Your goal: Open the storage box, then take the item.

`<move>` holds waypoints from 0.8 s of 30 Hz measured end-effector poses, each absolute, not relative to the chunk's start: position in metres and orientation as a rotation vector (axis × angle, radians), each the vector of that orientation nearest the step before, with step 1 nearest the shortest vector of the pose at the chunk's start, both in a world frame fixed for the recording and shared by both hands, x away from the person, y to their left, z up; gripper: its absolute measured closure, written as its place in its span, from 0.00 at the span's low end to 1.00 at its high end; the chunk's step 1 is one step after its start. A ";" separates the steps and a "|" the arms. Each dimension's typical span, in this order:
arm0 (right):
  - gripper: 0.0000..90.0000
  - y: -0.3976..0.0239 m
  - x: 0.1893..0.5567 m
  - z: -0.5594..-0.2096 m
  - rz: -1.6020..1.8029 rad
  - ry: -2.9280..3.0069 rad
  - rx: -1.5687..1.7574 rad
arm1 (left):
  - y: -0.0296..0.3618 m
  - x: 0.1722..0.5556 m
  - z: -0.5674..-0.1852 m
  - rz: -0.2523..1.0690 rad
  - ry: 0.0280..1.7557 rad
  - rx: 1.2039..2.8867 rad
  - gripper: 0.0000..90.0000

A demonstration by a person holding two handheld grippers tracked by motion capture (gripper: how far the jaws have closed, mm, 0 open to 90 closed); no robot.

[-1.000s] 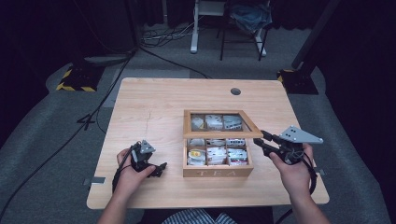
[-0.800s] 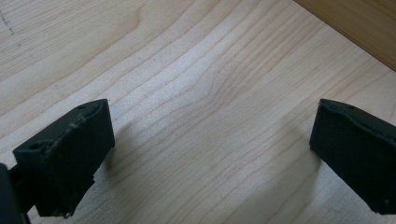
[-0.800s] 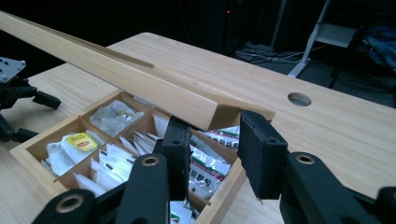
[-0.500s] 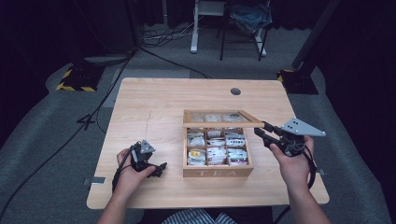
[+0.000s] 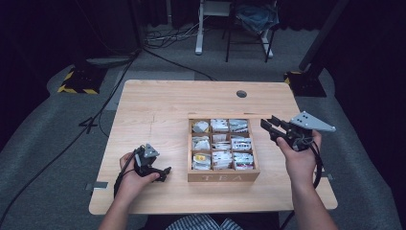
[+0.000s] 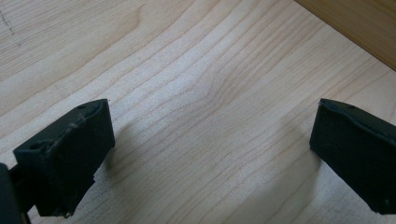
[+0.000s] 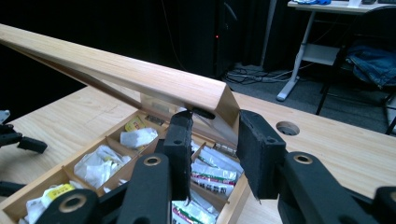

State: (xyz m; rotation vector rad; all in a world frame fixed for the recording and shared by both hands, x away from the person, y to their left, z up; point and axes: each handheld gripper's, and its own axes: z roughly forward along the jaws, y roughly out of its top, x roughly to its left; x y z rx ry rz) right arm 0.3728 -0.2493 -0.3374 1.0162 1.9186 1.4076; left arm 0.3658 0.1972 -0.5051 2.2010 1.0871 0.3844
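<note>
Left hand-held gripper [image 5: 165,172]: low on the worktop [image 5: 167,103], near its front left corner, held in the person's left hand [image 5: 131,175]; jaws stand wide apart with bare wood grain between them (nothing in the grip), a black cable trailing back past the wrist.

Worktop: pale wood, rectangular, with a round cable hole [image 5: 242,94] toward the far right.

Tea box [image 5: 222,176]: wooden, right of centre on the worktop, the word TEA on its front wall; just to the right of the left hand-held gripper, apart from it. Divided into a grid of compartments.

Tea bags [image 5: 220,143]: packets in white, yellow and printed wrappers, filling the compartments (individual labels too small to read).

Lid [image 7: 140,70]: wooden, raised at a tilt over the box and hinged along the far side; seen from above it shows as a thin strip along the back edge of the box. A pane sits in its underside.

Right hand-held gripper [image 7: 212,135]: held above the worktop at the right side of the box in the person's right hand [image 5: 299,160], grey three-cornered plate on top; jaws drawn narrow and clamped on the lid's front right corner, the edge of the lid sitting between the two black pads. The jaws have just been closing on it.

Surroundings: dark room, grey floor, a desk and chair beyond the worktop.
</note>
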 end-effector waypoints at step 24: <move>0.73 -0.247 0.376 -0.339 1.409 1.860 0.975 | 0.196 0.363 -0.491 0.329 1.043 2.163 0.26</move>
